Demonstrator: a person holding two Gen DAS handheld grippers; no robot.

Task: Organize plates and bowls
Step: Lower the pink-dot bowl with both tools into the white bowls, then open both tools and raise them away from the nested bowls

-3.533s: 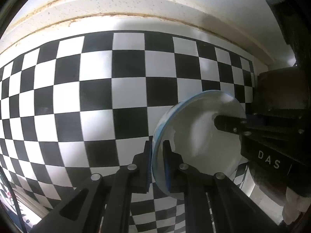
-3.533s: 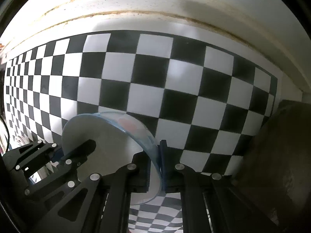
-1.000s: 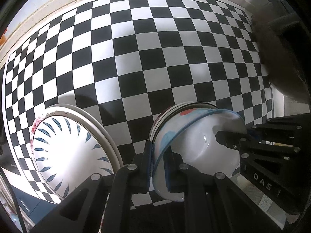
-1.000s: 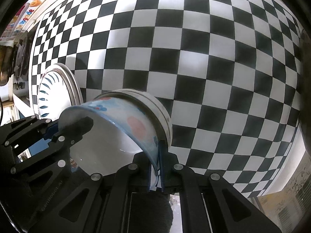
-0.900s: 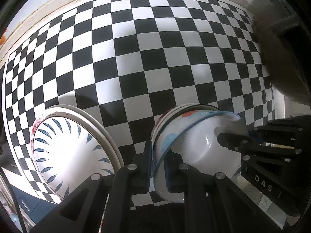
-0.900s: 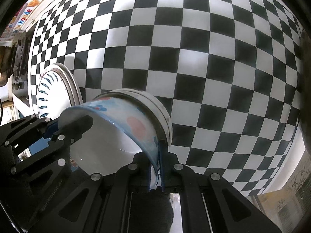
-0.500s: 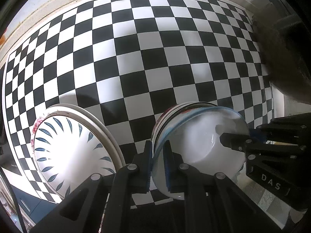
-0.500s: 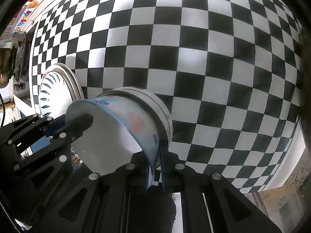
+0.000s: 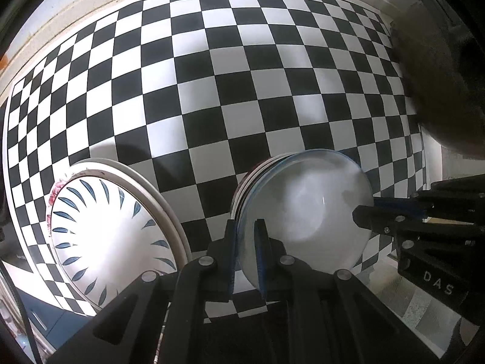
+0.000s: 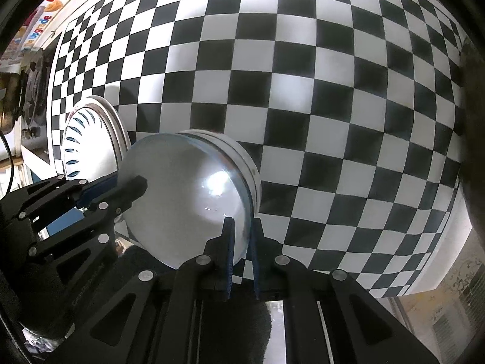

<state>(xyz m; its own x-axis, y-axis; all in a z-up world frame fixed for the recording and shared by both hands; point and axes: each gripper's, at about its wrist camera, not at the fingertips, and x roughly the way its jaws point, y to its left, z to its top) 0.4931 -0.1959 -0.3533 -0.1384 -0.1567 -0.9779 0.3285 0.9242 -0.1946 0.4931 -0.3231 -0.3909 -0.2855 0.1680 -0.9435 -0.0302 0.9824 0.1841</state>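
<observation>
A white bowl with a blue rim (image 9: 306, 212) sits nested in a stack of bowls (image 9: 242, 188) on the black-and-white checkered tablecloth (image 9: 212, 91). My left gripper (image 9: 246, 236) is shut on its near-left rim. My right gripper (image 10: 241, 236) is shut on the opposite rim and also shows in the left wrist view (image 9: 363, 212). The bowl (image 10: 182, 194) fills the lower middle of the right wrist view, on the stack (image 10: 242, 157). My left gripper also shows there (image 10: 133, 188).
A stack of white plates with blue leaf marks (image 9: 112, 236) lies just left of the bowls, also in the right wrist view (image 10: 91, 139). A dark round pot (image 9: 433, 75) stands at the right. The table's edge (image 10: 424, 273) runs close at the lower right.
Both grippers have carried the bowl from higher up near the wall down onto the stack of bowls. In the last second it has sunk level into the stack.
</observation>
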